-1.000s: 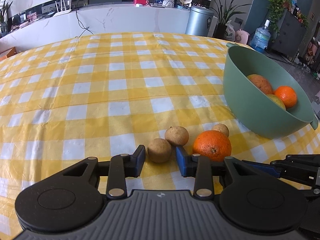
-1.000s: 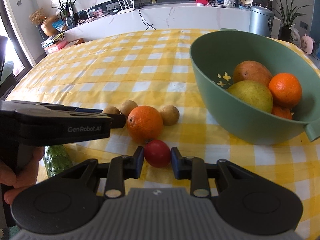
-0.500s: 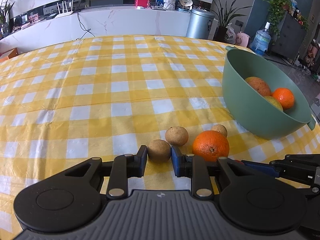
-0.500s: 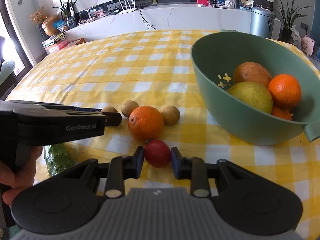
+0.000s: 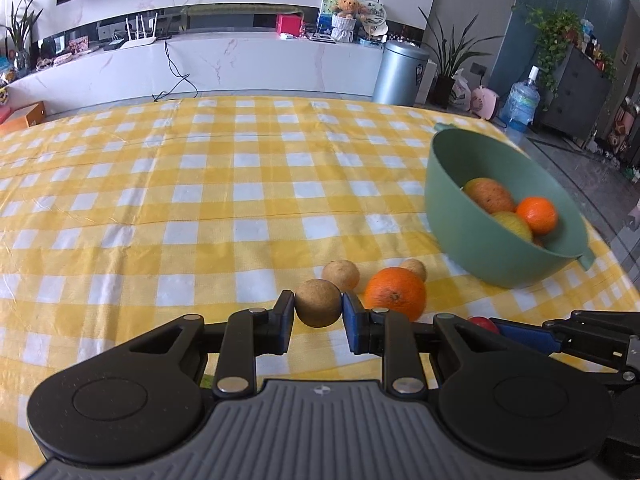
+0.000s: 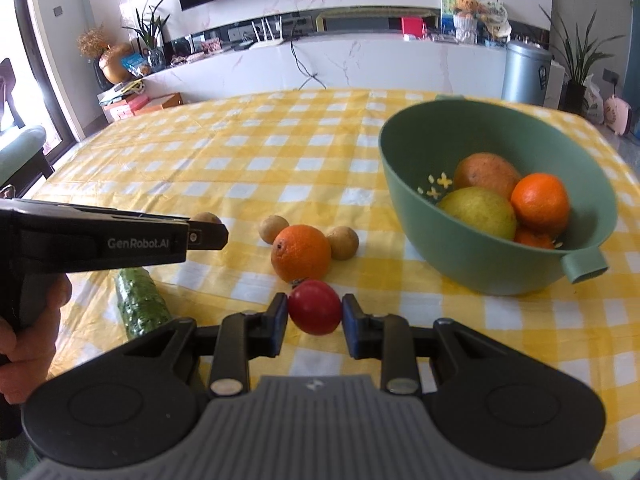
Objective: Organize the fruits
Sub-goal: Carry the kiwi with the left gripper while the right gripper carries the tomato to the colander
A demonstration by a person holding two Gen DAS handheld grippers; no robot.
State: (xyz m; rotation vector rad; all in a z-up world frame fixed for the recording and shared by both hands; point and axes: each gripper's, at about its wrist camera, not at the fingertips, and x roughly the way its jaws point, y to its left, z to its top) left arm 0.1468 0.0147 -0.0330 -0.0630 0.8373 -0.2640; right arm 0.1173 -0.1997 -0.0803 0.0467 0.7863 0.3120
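Note:
My left gripper [image 5: 319, 312] is shut on a small round brown fruit [image 5: 318, 307] and holds it above the yellow checked cloth. My right gripper [image 6: 315, 314] is shut on a small red fruit [image 6: 315, 311], also raised. An orange [image 6: 301, 253] and two more brown fruits [image 6: 273, 229] [image 6: 342, 243] lie on the cloth in front. The green bowl [image 6: 472, 264] to the right holds a mango, a pear and oranges; it also shows in the left wrist view [image 5: 480, 252]. The left gripper shows at the left of the right wrist view [image 6: 208, 231].
A green cucumber [image 6: 141, 304] lies on the cloth at the left, under the left gripper. The table's right edge runs just past the bowl, with floor beyond. A white counter stands behind the table.
My left gripper closed on the brown fruit and lifted it off the cloth. My right gripper rose with the red fruit held in it.

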